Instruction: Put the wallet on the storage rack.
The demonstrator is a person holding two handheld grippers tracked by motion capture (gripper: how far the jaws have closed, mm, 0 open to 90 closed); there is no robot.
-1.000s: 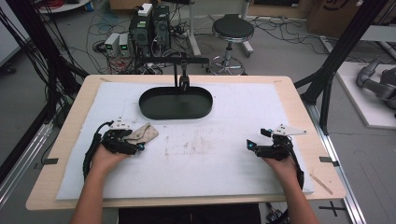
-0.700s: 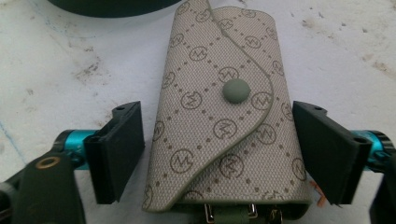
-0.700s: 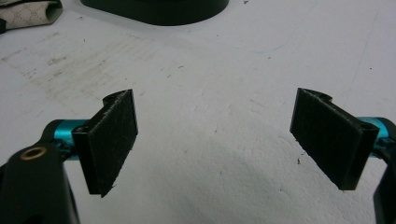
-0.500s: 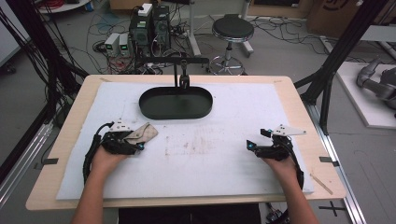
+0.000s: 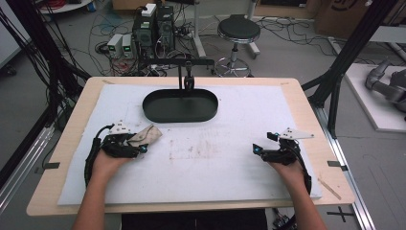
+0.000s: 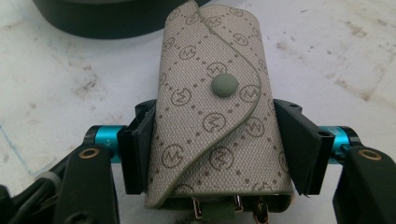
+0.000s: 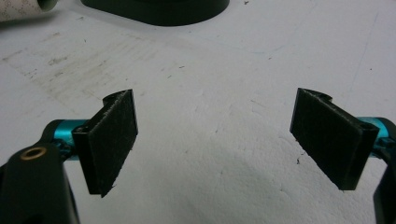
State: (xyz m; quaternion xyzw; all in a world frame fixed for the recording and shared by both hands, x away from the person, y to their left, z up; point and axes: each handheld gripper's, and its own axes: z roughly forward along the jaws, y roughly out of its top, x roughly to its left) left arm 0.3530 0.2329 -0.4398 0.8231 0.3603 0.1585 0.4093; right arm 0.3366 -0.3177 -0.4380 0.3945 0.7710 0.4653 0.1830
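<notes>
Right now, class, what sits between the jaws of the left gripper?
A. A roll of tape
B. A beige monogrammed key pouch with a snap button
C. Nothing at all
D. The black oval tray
B: in the left gripper view the beige key pouch sits clamped between both jaws of the left gripper.

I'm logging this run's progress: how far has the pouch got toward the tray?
Done: the left gripper is shut on the patterned pouch, snap flap closed. In hand: the pouch sits near the table's left side, apart from the black tray. Left: it isn't in the tray. The right gripper is open, holding nothing.
</notes>
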